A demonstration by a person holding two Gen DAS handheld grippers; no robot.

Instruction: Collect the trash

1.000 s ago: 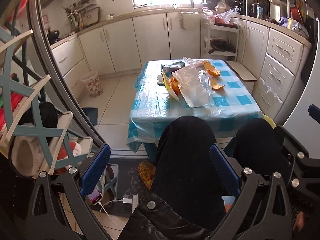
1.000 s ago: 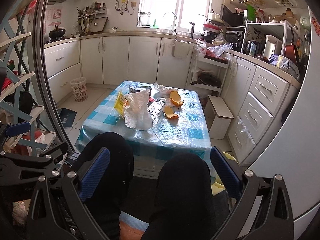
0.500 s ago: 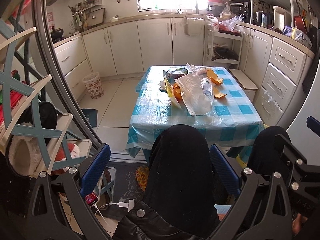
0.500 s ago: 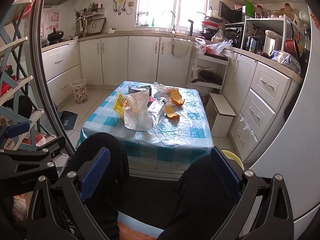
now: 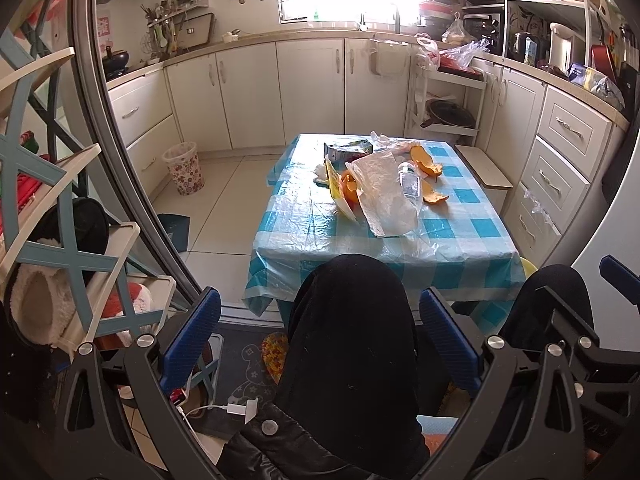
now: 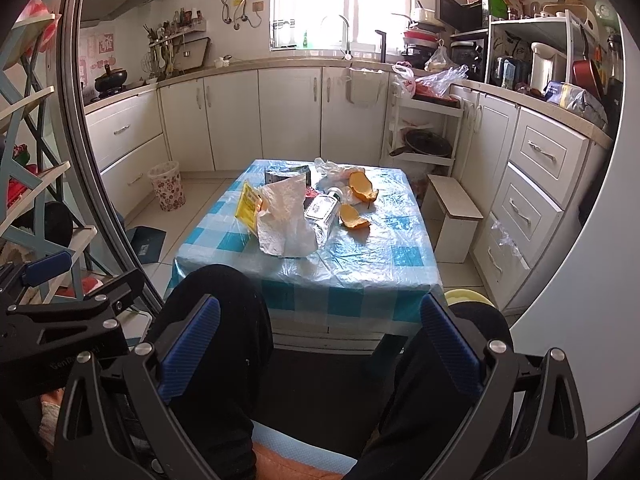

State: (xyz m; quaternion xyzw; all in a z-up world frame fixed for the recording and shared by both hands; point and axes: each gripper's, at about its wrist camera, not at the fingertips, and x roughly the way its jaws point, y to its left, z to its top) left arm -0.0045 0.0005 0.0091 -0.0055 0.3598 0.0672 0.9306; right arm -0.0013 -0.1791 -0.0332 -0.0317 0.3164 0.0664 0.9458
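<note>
A: What covered the tabletop [image 6: 372,264]?
B: A blue-and-white checked cloth under a clear plastic sheet, glossy and wrinkled, catching the window light.

A: And the trash on it?
B: A thin, crinkled, translucent plastic bag [image 6: 286,216]; a clear bottle [image 6: 322,210], glass or hard plastic, I couldn't tell; dull, rough orange peels [image 6: 354,216]; a yellow printed wrapper [image 6: 248,204], slightly shiny.

A: The tools?
B: The left gripper [image 5: 320,344] and right gripper [image 6: 320,344] had ribbed blue rubbery pads on matt black frames with bright metal bolts. The floor [image 5: 224,204] was smooth, pale tile.
</note>
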